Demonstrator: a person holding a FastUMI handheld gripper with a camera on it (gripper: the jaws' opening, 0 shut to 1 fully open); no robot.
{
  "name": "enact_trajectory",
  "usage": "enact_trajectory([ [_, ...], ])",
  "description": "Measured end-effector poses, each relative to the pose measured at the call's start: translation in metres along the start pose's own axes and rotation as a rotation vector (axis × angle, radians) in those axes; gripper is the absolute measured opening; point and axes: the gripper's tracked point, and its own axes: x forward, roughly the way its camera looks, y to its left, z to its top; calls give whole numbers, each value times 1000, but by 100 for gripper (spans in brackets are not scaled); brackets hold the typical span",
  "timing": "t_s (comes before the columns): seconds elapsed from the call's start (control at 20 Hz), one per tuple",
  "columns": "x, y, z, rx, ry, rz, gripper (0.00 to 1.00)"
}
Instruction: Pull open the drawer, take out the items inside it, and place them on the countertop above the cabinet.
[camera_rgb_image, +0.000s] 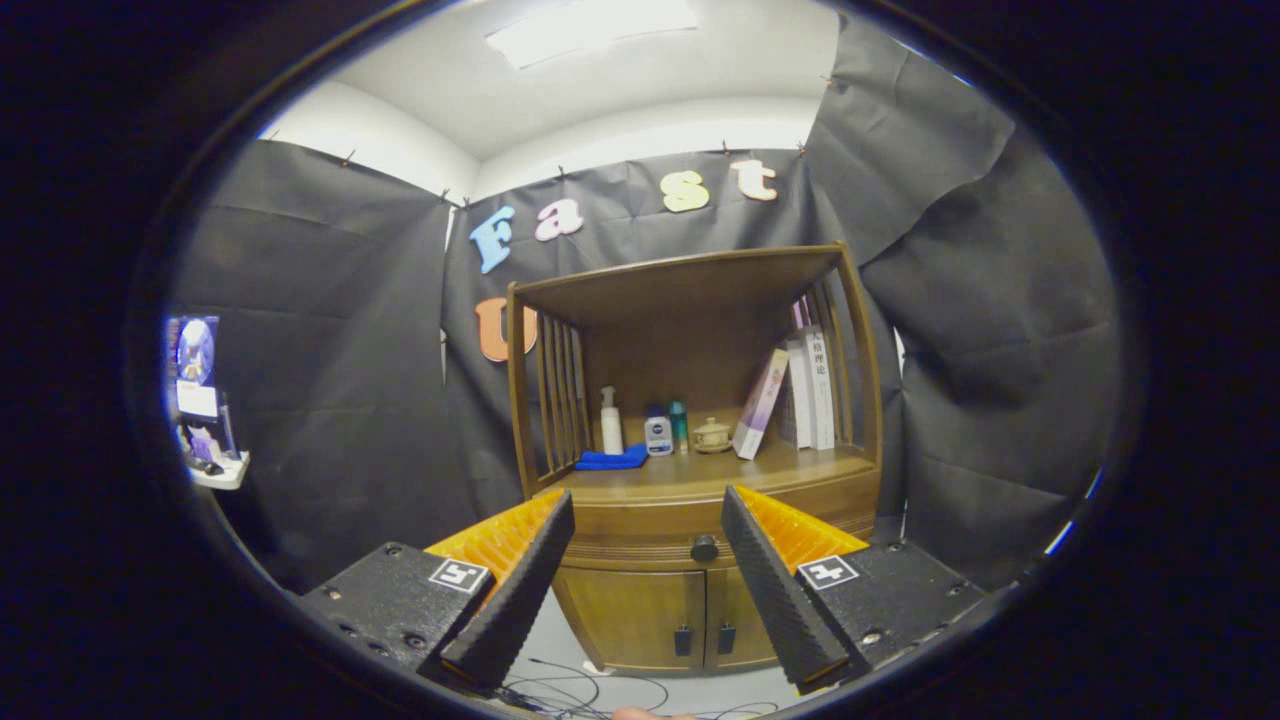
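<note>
Tongs (648, 510) in my view are released, fingers wide apart; the closed brown wooden drawer's round dark knob (704, 548) sits beyond them, between the fingers.

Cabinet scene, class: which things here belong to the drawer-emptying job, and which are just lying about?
Belongs to the job:
- drawer, closed
- drawer knob, just ahead of the open gripper
- countertop

Lying about:
- blue cloth
- pump bottle
- small lidded pot
- books
- lower cabinet doors
</note>
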Motion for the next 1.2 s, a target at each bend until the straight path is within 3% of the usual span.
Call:
enact_trajectory([
  [0.7,21,-15,-30,-6,48,-15,97],
  [1.2,110,-48,-84,-16,109,-53,97],
])
